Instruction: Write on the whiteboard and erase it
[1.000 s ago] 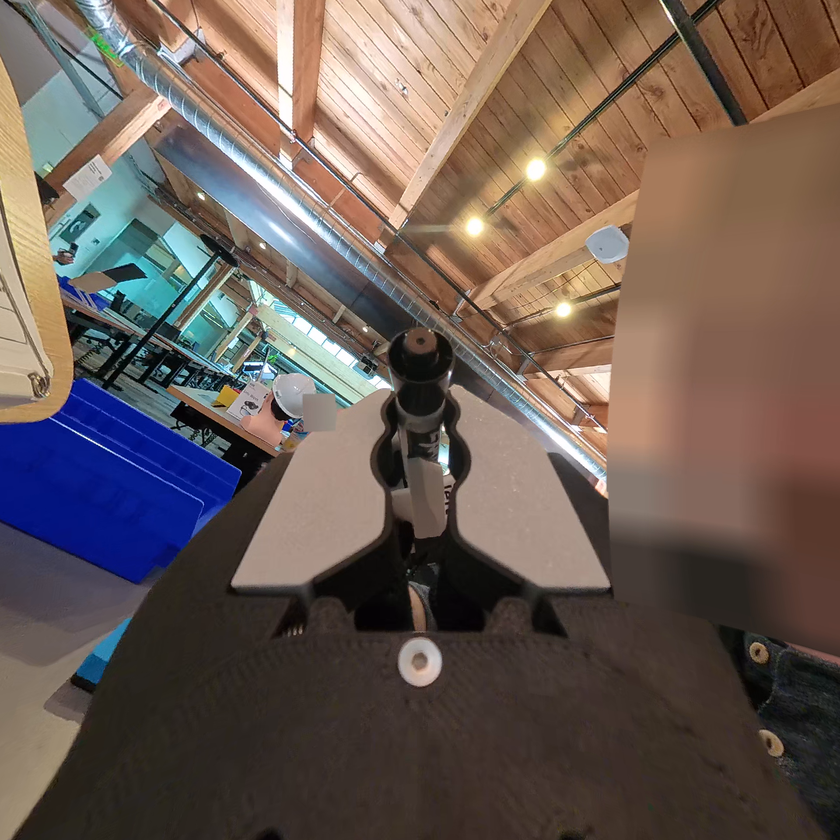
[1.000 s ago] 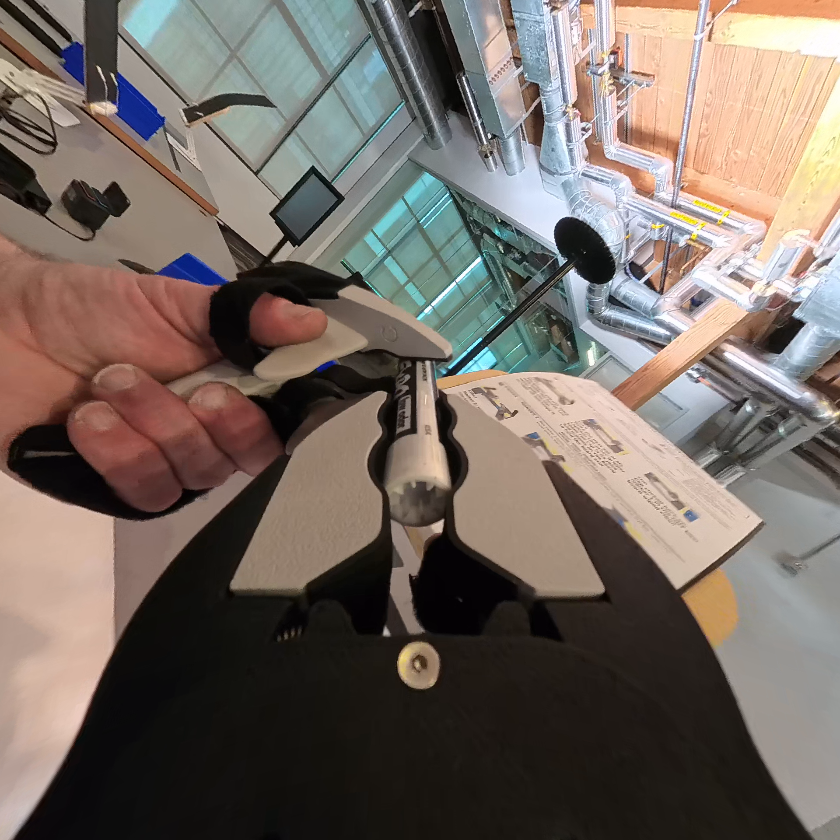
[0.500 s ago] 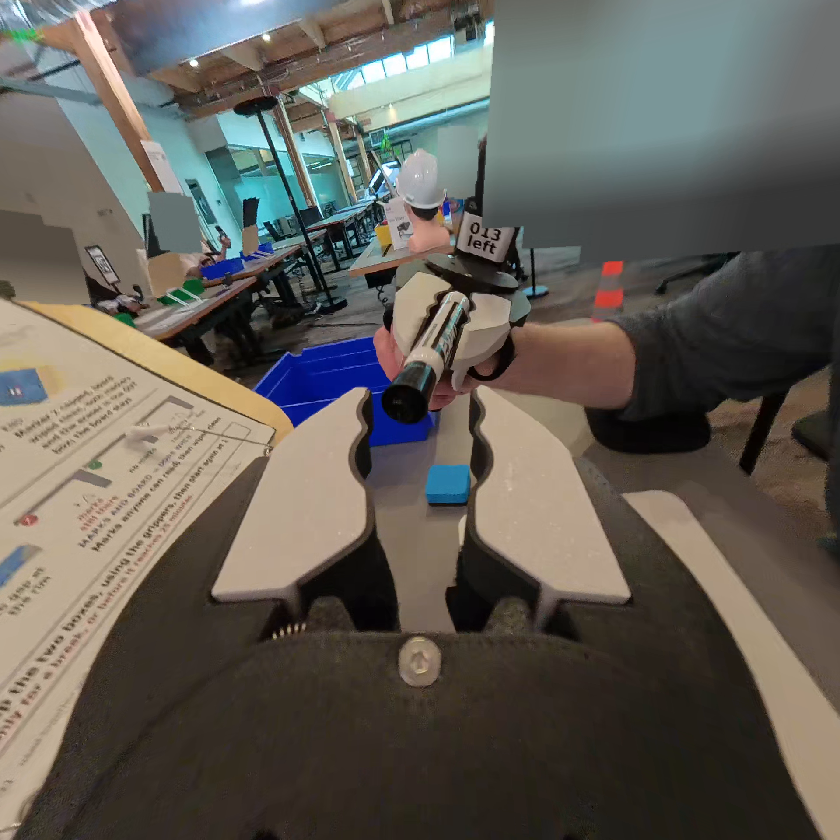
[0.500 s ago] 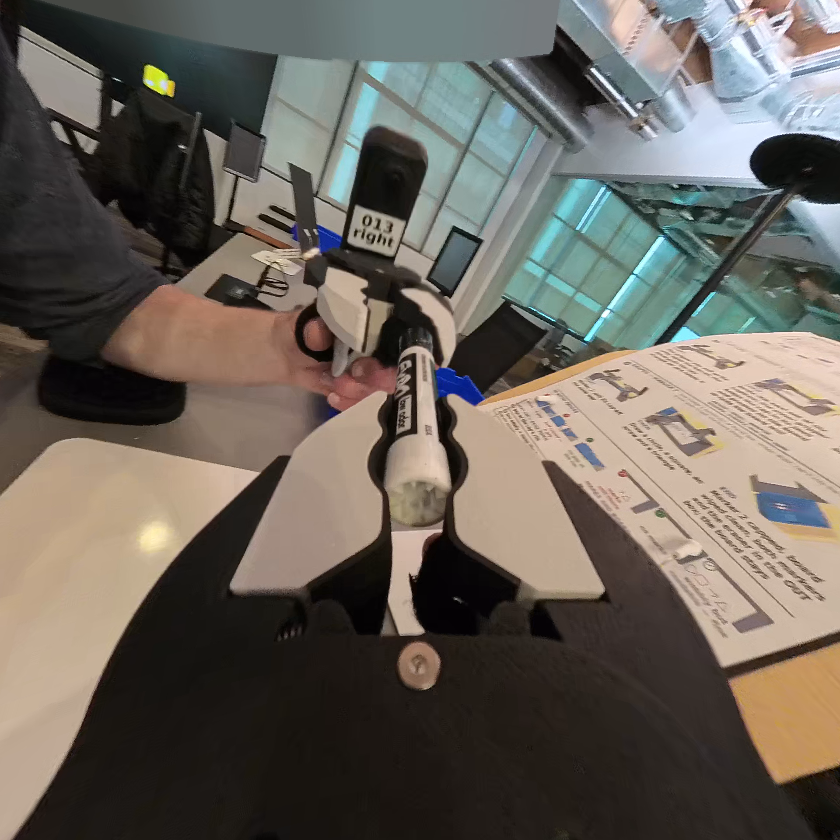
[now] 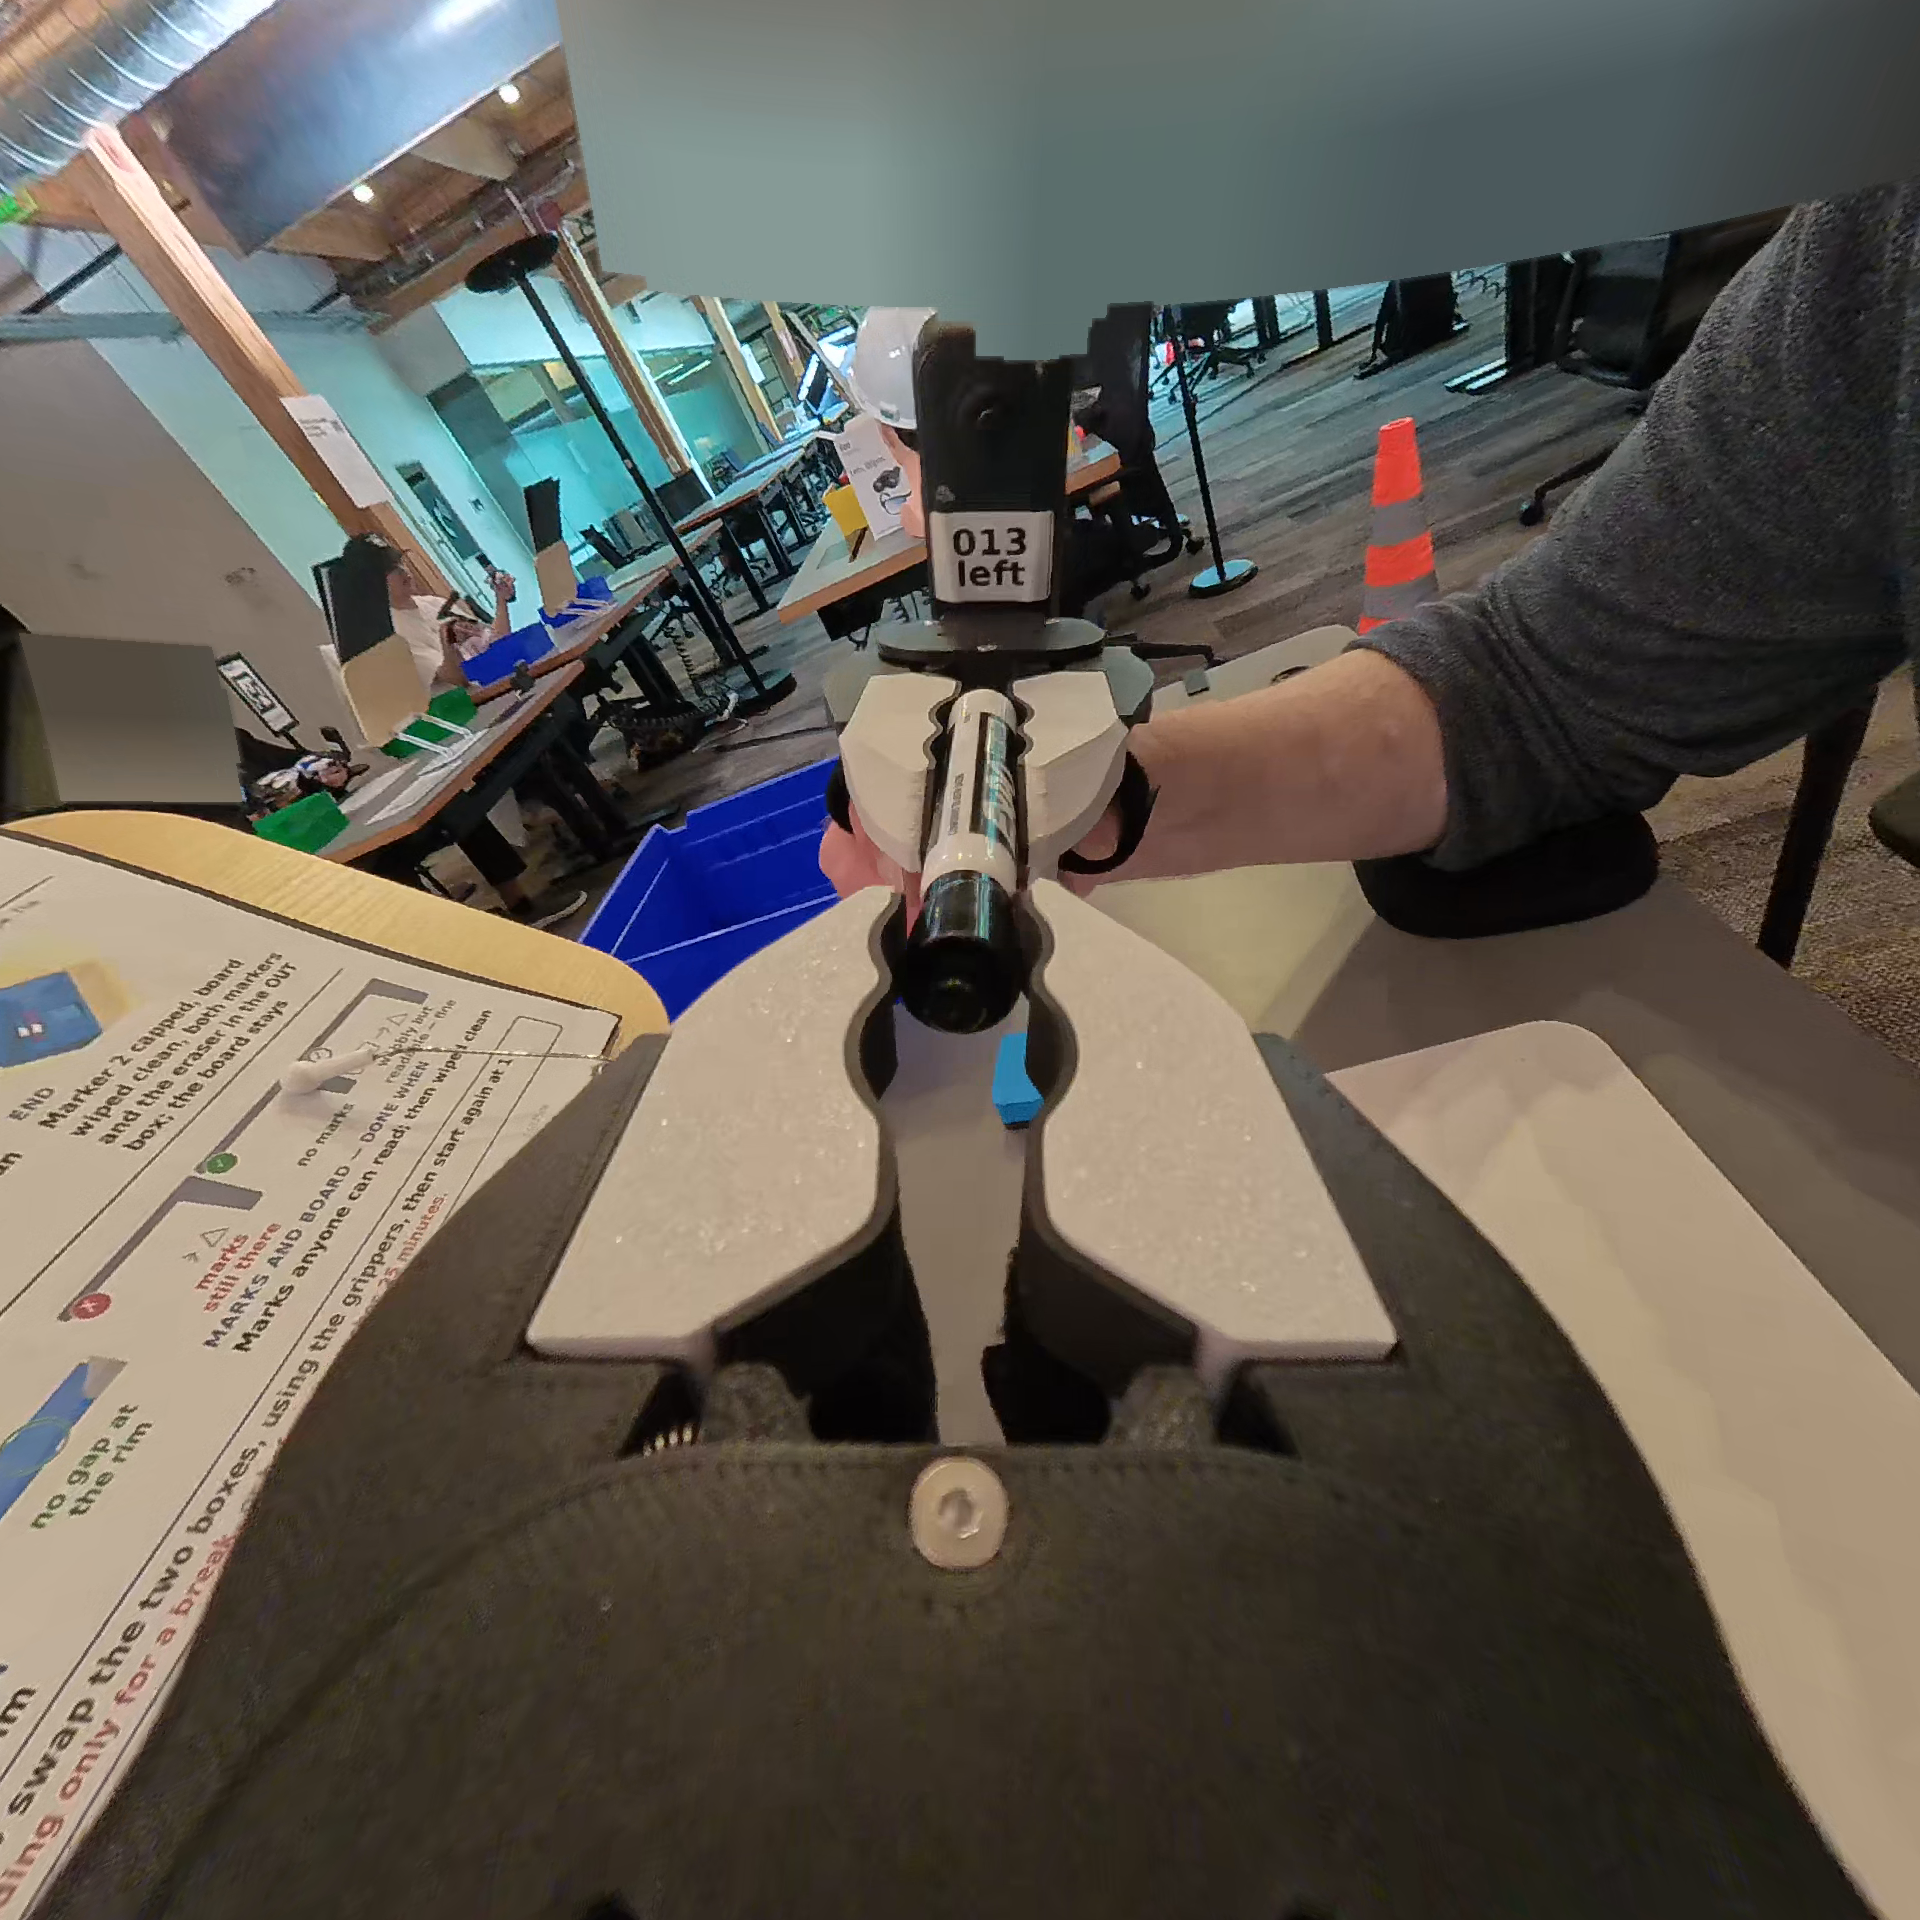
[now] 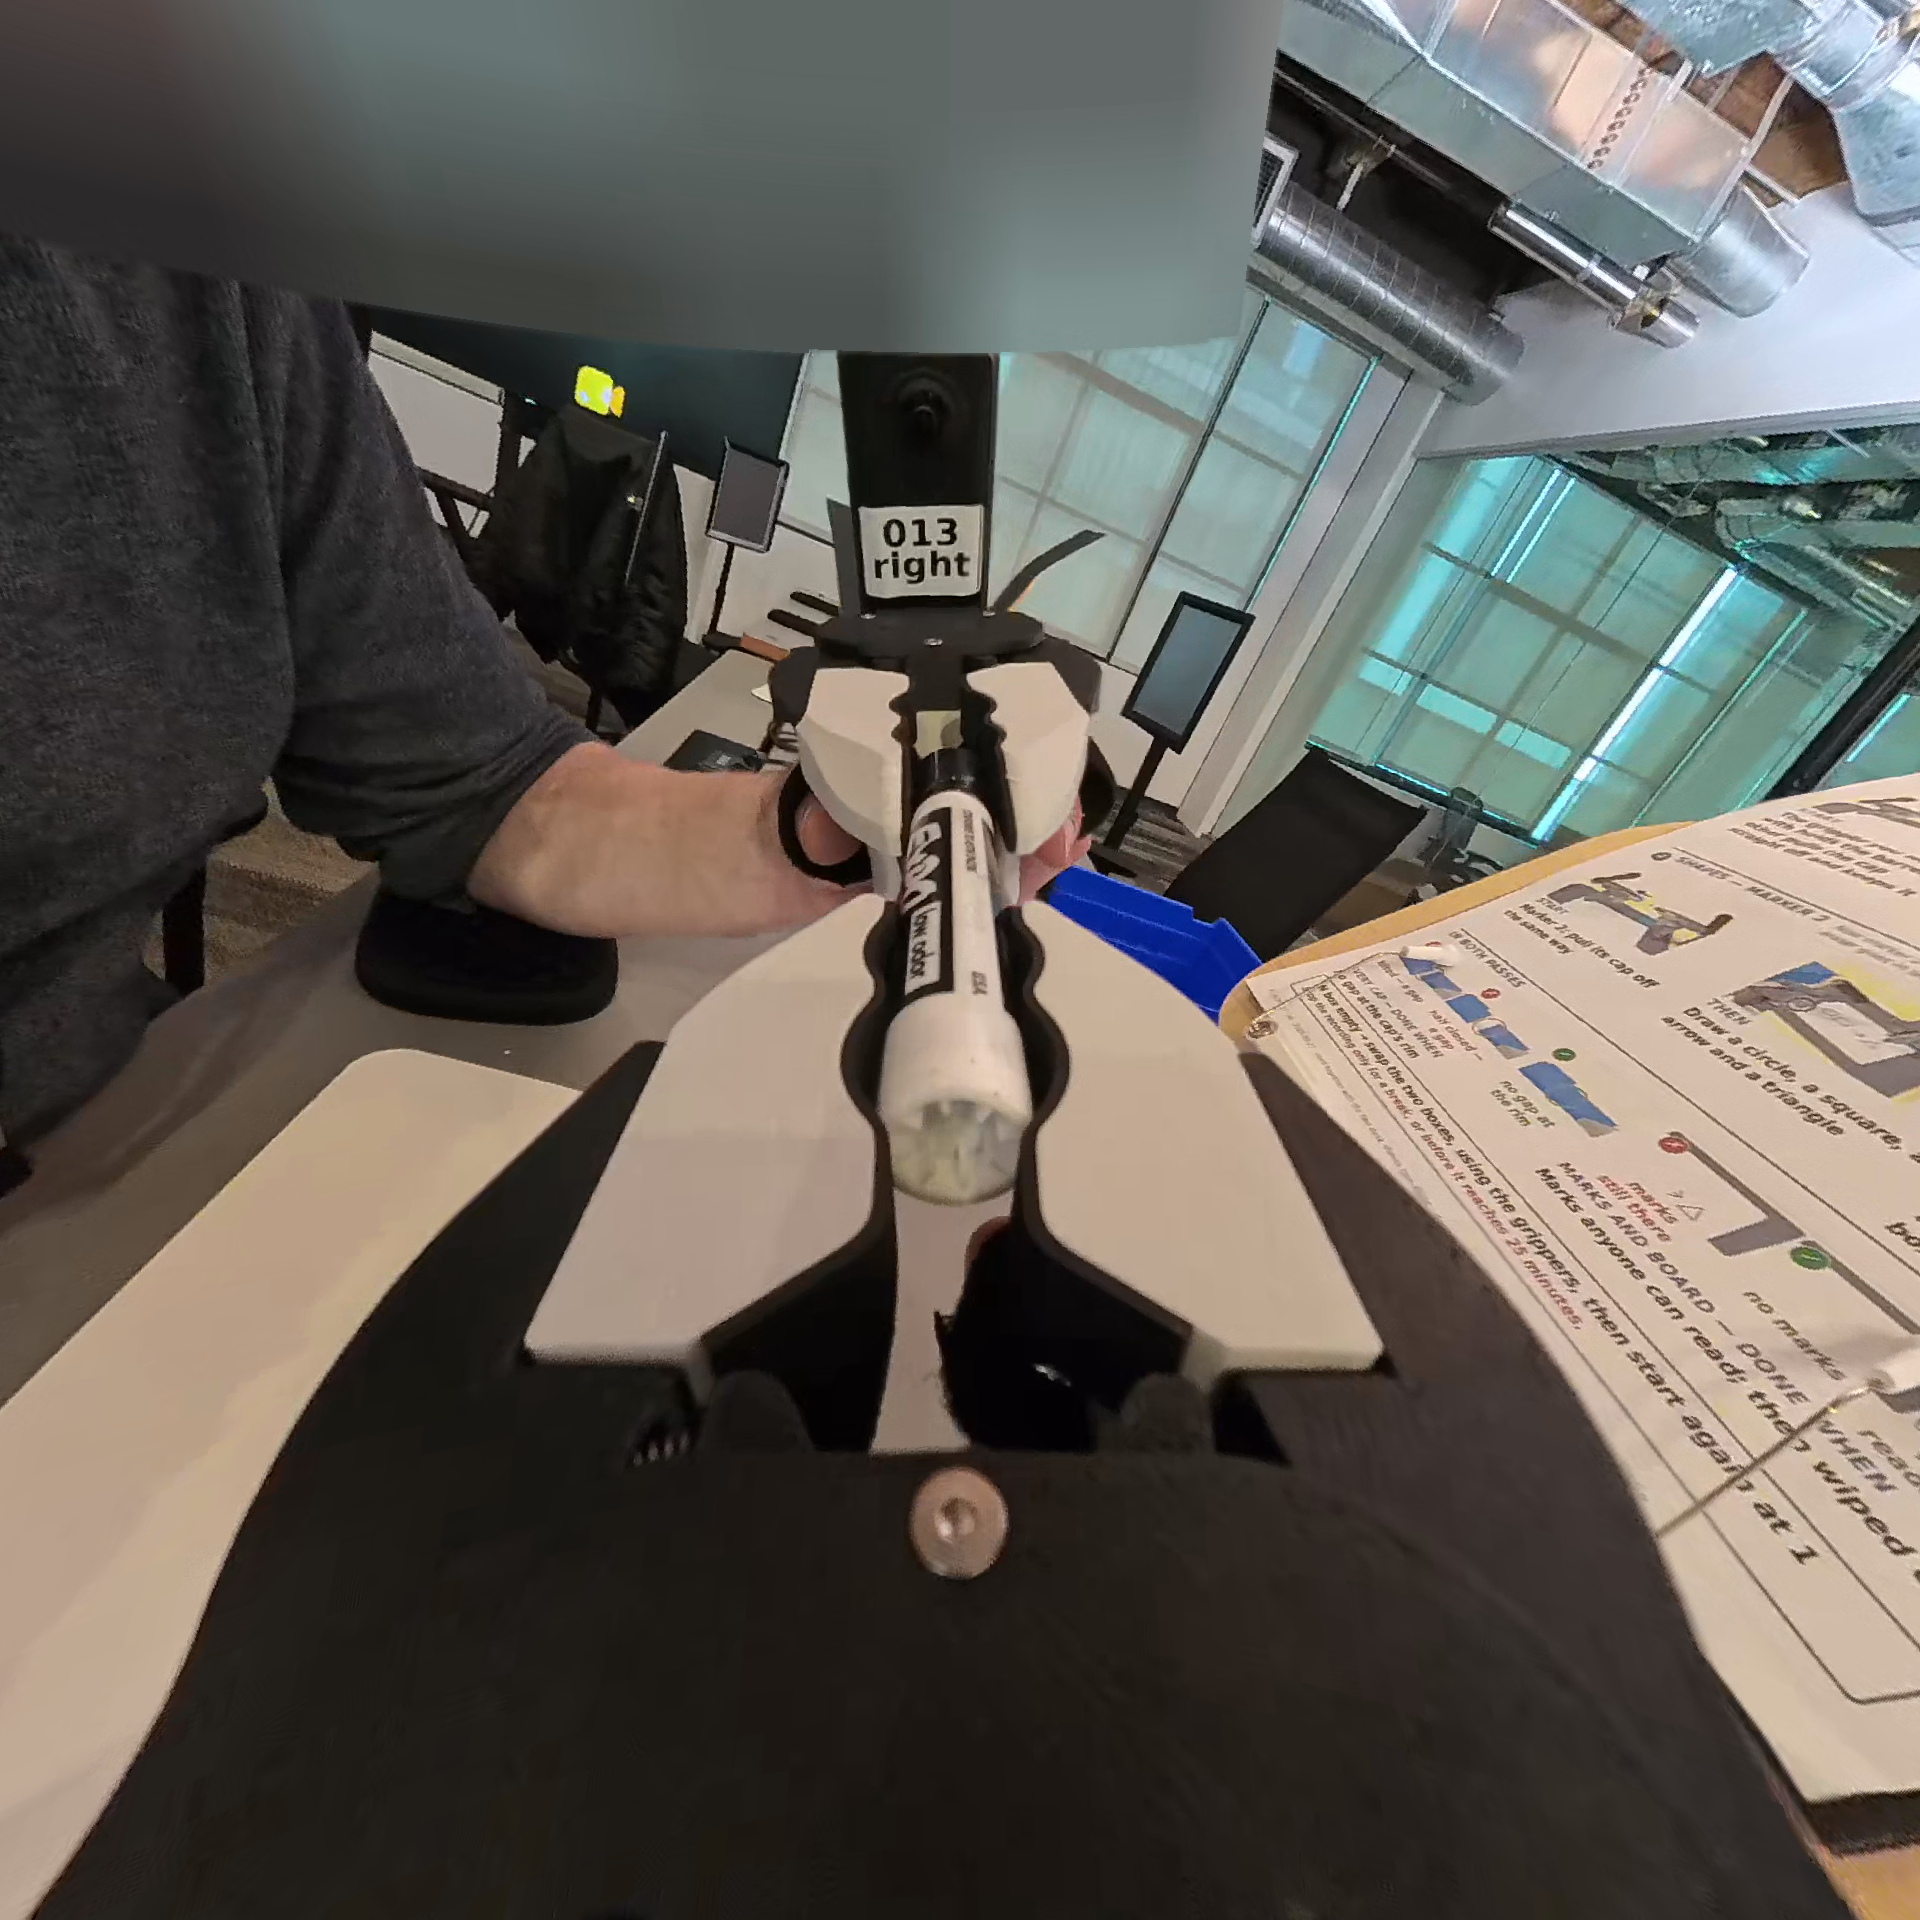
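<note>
Right tool (image 6: 956,1029): clamped on the white barrel of a black-capped whiteboard marker (image 6: 951,997).
Left tool (image 5: 961,977): jaws narrow around the marker's black cap (image 5: 956,956); whether they press on it cannot be told.
Blue eraser block (image 5: 1016,1083): on the bench (image 5: 1558,997) beyond the left tool.

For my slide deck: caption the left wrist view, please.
Right gripper offers a white marker, its black cap nestled between the left gripper's fingers above the table.

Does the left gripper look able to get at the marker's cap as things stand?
Likely yes: the cap sits between the left gripper's jaws, and the right gripper holds the marker steady. Whether the jaws press the cap is unclear.
</note>
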`<state>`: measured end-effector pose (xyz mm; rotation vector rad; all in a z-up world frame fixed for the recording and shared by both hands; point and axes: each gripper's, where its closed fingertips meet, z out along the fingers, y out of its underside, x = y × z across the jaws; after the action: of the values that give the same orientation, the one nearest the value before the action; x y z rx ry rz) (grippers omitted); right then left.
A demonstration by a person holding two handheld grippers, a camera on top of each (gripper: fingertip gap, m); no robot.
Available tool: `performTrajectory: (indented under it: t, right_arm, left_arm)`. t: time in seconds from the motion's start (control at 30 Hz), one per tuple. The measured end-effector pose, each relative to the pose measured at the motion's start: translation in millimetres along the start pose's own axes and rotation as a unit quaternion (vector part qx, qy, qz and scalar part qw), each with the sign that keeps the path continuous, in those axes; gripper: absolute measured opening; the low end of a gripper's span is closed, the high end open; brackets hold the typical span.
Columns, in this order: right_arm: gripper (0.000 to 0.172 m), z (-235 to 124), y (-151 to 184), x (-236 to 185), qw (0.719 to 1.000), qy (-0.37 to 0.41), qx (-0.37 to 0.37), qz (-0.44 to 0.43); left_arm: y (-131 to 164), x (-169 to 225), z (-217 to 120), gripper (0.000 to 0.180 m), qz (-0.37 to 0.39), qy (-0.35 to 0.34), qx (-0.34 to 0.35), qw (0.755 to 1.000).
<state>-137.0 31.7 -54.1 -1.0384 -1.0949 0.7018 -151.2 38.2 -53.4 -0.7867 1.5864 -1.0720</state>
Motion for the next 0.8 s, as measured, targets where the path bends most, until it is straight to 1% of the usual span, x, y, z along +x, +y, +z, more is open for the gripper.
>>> performTrajectory:
  t: [0.03,0.23,0.6,0.8]
  right_arm:
    - [0.02,-0.2,0.0,-0.7,1.0,-0.003,0.004,0.003]
    - [0.02,-0.4,-1.0,-2.9,1.0,-0.011,0.019,0.01]
    - [0.021,0.1,-0.1,-3.1,1.0,-0.008,0.01,0.001]
    - [0.02,0.4,-0.8,-6.0,1.0,-0.014,0.019,0.002]
  left_arm:
    - [-0.9,0.8,0.4,0.02,0.001,0.001,0.005,1.0]
    - [-4.5,4.0,0.9,0.019,-0.005,0.007,0.029,1.0]
    - [-4.4,4.2,0.8,0.019,-0.007,0.009,0.028,1.0]
    - [-6.6,8.3,3.7,0.019,-0.015,0.017,0.037,0.999]
